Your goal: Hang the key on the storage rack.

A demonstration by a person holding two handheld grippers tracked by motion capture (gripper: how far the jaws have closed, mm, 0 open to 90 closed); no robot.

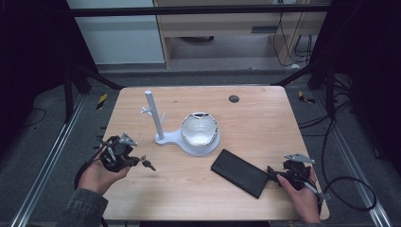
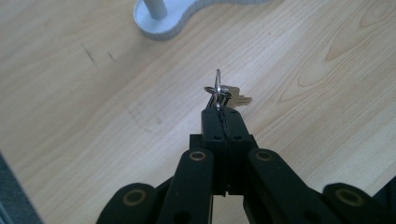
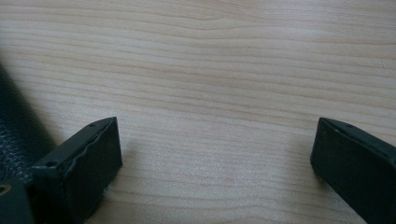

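On the left I see my left hand (image 1: 97, 176) coming in from the bottom edge, sleeve at the wrist, palm cupped under the left gripper (image 1: 134, 162). The gripper points toward the middle of the table (image 1: 265, 118), roughly level. Its jaws are pressed together on a key ring (image 2: 217, 91), which stands up edge-on just past the tips, and the keys (image 2: 236, 97) hang off the ring on the far side, clear of the wood. In the high view the keys (image 1: 148, 164) sit just off the jaw tips, near the front left part of the table.

Farther along stands a white stand (image 1: 153, 116) with a post and short pegs, its base joined to a round dish (image 1: 200, 130). Its base (image 2: 161, 21) shows at the top of the left gripper view.

Right of that lies a black wallet (image 1: 239, 172), flat and slanted. My right hand (image 1: 302, 196) rests low at the front right corner, and the right gripper (image 1: 273, 173) points at the wallet's near end with its jaws spread wide and nothing between them; the wallet's edge (image 3: 16, 126) lies beside one jaw.
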